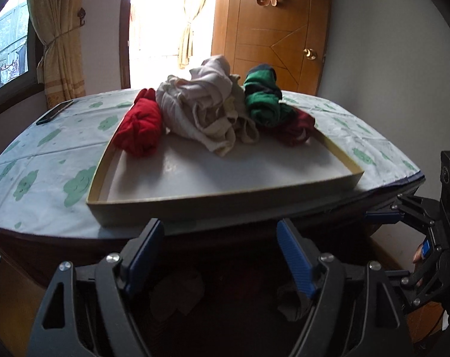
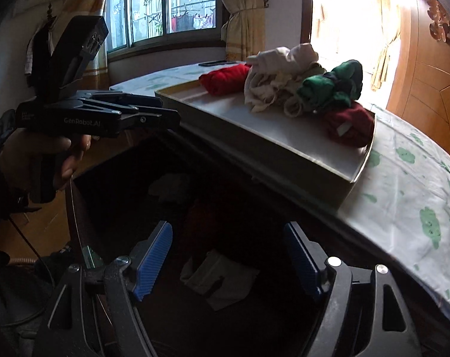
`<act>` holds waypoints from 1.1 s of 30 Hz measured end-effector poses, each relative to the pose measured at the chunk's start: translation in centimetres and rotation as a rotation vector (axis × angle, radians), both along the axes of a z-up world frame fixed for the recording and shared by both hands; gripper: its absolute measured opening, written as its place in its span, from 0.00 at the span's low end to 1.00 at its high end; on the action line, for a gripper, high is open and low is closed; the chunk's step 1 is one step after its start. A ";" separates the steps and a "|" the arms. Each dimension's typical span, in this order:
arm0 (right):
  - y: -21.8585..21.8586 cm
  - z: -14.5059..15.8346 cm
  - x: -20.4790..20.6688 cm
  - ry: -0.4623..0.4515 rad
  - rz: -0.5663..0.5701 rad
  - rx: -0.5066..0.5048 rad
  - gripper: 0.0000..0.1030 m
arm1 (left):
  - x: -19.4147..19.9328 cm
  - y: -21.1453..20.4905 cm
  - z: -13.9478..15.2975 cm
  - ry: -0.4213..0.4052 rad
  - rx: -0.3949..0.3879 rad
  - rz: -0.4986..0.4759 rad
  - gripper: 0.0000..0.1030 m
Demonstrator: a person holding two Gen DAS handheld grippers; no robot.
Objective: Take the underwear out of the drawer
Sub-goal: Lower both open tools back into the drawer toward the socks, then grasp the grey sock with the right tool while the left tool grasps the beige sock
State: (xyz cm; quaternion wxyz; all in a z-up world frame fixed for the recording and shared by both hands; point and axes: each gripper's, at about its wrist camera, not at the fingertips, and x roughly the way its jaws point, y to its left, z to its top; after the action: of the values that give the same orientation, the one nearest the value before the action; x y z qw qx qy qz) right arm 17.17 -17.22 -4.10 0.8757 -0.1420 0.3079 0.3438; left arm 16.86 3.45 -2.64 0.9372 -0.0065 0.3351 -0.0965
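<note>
Pale folded underwear [image 2: 219,279] lay in the dark open drawer [image 2: 111,190], at twelve o'clock from the empty, wide-open right gripper [image 2: 227,261]. The left gripper [image 1: 220,255] also gaped empty. Next: descend and pinch it.

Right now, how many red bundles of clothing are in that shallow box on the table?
2: a bright red roll at the box's left end, a dark red bundle at its right end. More may hide under the pale pile.

A tray [image 1: 341,165] sits on the table [image 1: 46,175]. Rolled clothes [image 1: 207,104] lie at its far end. A phone [image 1: 54,112] lies far left. The open drawer [image 2: 129,178] is below the table's front.
</note>
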 end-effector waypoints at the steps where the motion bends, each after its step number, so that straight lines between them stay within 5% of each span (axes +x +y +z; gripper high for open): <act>1: 0.2 -0.5 -0.1 0.005 0.007 -0.011 0.77 | -0.2 0.2 -0.4 0.008 0.011 0.002 0.77; 18: 5.1 -7.0 1.3 0.169 0.102 -0.291 0.76 | 1.5 0.7 -7.1 0.301 0.164 -0.032 0.77; 33: 6.8 -9.5 3.1 0.263 0.101 -0.364 0.74 | 4.8 -1.3 -9.8 0.480 0.248 -0.146 0.77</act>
State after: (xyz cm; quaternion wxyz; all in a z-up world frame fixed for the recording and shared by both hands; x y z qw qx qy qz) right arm 20.24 -10.41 -13.61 0.7697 -0.2668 0.4688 0.3414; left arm 21.65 2.20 -12.43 0.8151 0.1095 0.5566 -0.1176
